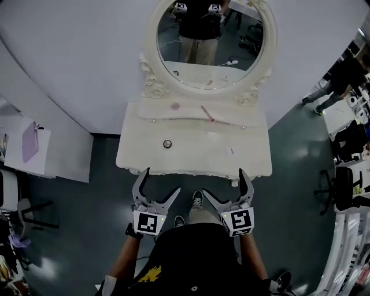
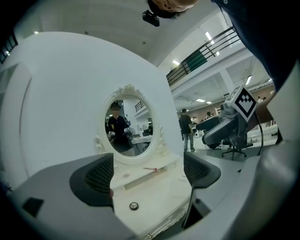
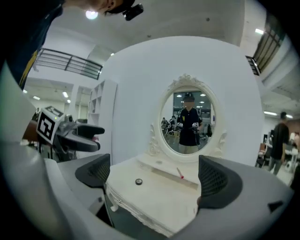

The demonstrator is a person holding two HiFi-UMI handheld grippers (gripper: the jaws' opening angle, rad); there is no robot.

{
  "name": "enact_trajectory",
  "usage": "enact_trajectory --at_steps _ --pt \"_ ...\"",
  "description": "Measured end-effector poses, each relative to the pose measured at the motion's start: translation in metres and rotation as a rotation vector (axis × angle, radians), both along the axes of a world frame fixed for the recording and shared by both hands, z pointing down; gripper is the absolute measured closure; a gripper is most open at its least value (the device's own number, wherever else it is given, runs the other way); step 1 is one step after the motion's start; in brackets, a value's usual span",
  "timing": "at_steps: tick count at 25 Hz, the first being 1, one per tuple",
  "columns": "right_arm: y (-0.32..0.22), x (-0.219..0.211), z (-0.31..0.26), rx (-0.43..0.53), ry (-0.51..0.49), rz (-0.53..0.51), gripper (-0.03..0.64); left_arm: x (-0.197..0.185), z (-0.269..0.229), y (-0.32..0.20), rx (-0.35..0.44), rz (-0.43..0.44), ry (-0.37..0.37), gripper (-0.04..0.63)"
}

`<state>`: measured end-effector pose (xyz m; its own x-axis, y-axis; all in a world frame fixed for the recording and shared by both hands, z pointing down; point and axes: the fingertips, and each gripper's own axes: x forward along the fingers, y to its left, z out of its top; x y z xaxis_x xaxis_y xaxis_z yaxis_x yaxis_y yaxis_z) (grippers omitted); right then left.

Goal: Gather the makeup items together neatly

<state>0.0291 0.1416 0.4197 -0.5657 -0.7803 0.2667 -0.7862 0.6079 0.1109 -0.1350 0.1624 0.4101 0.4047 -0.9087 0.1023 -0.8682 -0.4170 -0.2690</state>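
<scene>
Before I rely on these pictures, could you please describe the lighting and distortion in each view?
Head view: dim, darkest at the corners, though the pale dressing table stands out. Left gripper view: strong fisheye bending, black corners, bright ceiling lights at upper right. Right gripper view: same fisheye curve, wall bulging round the mirror, a lamp glaring top left.

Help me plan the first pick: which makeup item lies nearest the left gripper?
The small round dark compact on the lower tabletop. The pink pencil lies farther back, on the raised shelf below the mirror.
</scene>
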Motion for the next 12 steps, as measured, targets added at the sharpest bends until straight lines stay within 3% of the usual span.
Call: enact_trajectory --at_steps 2,4,8,10,12 --pt "-0.029 0.001 -0.008 0.049 0.109 -0.051 0.032 -0.001 -0.008 -0.02 0.012 -0.025 -0.001 0.127" --pt "-0.062 0.01 -0.019 0.087 0.143 -0.067 0.032 -0.003 -0.009 -0.041 -0.011 -0.07 0.036 0.127" --pt "-0.126 0.039 -0.018 0.057 0.038 -0.045 0.032 0.007 -0.01 -0.097 0.015 -0.126 -0.024 0.127" --pt "-0.144 0.047 -0.015 0.046 -0.004 -0.051 0.034 0.014 -0.013 -0.115 0.033 -0.158 0.018 0.127" --pt "-0.159 0.051 -0.014 0.048 -0.015 -0.064 0.035 0.02 -0.009 -0.128 -0.008 -0.191 0.051 0.127"
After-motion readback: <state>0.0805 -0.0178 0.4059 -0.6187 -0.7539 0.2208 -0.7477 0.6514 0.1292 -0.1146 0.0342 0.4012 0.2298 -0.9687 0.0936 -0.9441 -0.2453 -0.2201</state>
